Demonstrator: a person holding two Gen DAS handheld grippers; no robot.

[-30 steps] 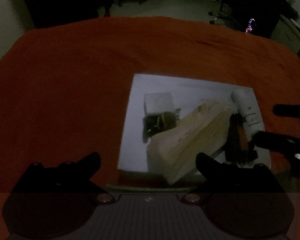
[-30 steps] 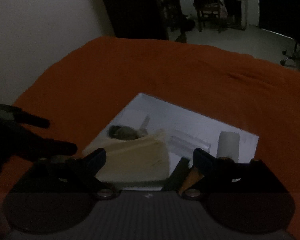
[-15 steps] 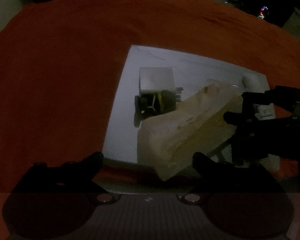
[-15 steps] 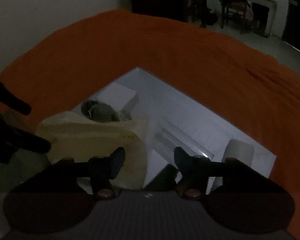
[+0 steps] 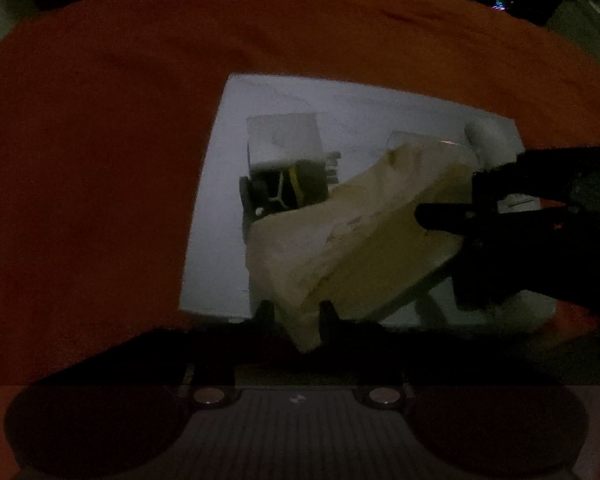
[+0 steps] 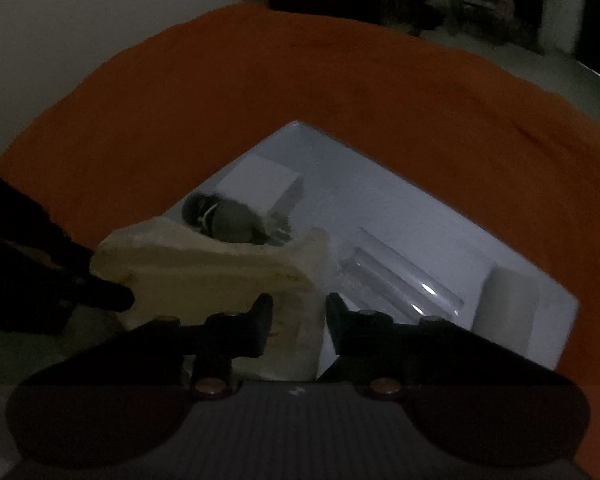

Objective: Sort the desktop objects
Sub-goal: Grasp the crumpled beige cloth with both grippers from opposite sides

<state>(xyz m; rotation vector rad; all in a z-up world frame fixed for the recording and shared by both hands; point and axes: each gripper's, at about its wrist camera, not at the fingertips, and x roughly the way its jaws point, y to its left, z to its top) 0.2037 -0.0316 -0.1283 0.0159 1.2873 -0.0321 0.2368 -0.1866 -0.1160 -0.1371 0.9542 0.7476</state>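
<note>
The cream-coloured bag [image 5: 352,248], a soft crumpled pouch, lies slantwise across the lower centre of the left wrist view, resting on the white tray [image 5: 216,208] with its lower corner overhanging the tray's near edge. The left gripper [image 5: 296,316] has its jaws closing on that lower corner, and the material is pinched between the two fingers. In the right wrist view the right gripper [image 6: 298,320] is likewise closing on the bag's other end, with the cream edge between its fingers; contact looks made on the left finger, less certain on the right. Just behind the bag sits a small dark bundle with a pale tie [image 5: 284,192], partly tucked under the bag's upper edge, and touching that a white box [image 5: 284,140]. Toward the right of the tray lie a clear plastic case [image 6: 396,280] and a white cylinder [image 6: 508,304], both apart from the bag. The tray rests on an orange cloth [image 5: 100,160] which covers the whole surface. Assessment: sorting appears to be at an early stage. All visible items share the one tray, nothing has been set apart on the cloth, and no second container is in view. The step in hand is the two-handed pick of the bag; the lighting is dim and finer detail cannot be confirmed.
</note>
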